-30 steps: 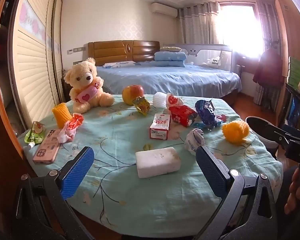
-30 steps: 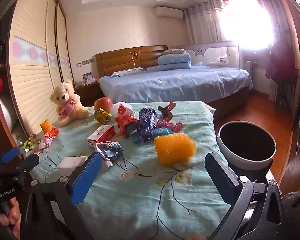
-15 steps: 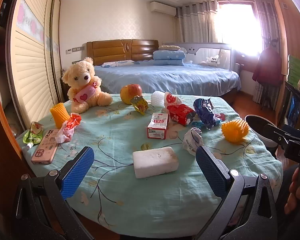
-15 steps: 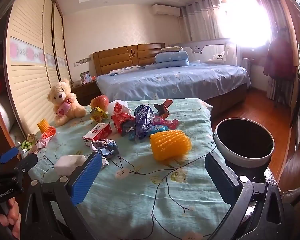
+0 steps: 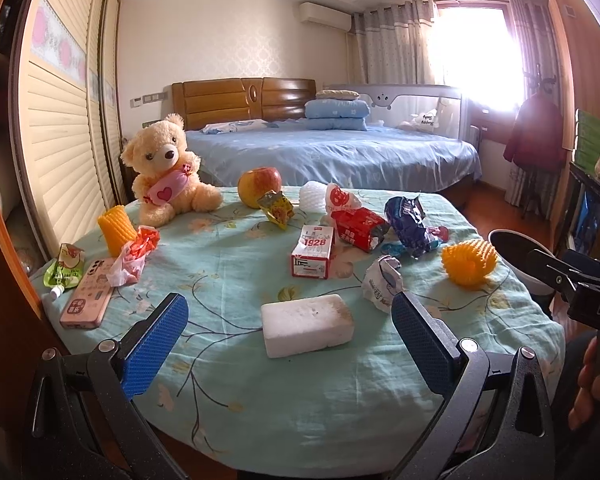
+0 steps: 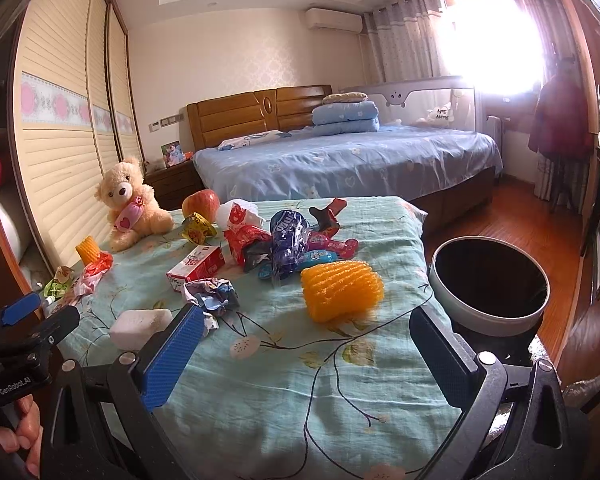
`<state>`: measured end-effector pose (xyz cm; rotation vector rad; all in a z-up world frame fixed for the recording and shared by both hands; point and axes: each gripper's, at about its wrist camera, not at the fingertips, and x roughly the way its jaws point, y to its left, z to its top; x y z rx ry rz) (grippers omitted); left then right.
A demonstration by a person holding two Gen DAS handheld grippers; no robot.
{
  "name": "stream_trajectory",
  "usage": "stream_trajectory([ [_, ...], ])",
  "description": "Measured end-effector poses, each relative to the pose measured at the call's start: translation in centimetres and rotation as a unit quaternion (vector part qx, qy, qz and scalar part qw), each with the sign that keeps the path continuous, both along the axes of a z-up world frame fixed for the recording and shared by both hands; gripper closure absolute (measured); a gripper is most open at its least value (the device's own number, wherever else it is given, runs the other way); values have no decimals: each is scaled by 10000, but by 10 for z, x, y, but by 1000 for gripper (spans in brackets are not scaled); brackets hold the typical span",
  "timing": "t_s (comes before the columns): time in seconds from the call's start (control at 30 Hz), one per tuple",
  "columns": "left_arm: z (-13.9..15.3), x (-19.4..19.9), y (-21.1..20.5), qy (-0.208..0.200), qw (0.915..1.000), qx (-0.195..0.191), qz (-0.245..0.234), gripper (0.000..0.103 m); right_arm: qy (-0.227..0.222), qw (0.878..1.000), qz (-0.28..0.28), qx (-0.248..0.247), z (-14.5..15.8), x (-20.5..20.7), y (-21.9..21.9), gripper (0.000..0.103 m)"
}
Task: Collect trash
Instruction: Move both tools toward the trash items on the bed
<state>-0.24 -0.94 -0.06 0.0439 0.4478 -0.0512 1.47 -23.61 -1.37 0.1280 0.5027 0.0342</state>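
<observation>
Trash: wrappers [image 6: 288, 240], crumpled paper [image 6: 212, 296], carton [image 5: 313, 251], foam block [image 5: 306, 324] and orange nets [image 6: 342, 290], scattered over the counter [image 5: 340, 400], likely within reach of the bin [image 6: 490, 284] at its right edge; left claw [image 5: 288, 344] apart, empty, hovering level before the block; right claw [image 6: 306, 356] apart, empty, facing net and bin

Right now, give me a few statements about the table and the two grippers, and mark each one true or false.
1. The left gripper is open and holds nothing. True.
2. The white foam block lies inside the trash bin. False: it lies on the tablecloth.
3. The teddy bear sits beside the apple. True.
4. The right gripper grips the orange foam net. False: it is open, apart from it.
</observation>
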Motion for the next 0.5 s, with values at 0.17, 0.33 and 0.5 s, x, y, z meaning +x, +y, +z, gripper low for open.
stream_trajectory([
  [0.17, 0, 1, -1, -6, 10000, -11, -5, 0, -14, 10000, 4, 3, 0, -1, 0, 0],
  [0.33, 1, 2, -2, -9, 10000, -27, -7, 0, -2, 10000, 25, -6, 0, 0, 1, 0],
  [0.5, 3, 2, -5, -3, 10000, -42, -31, 0, -8, 10000, 22, -10, 1, 1, 2, 0],
])
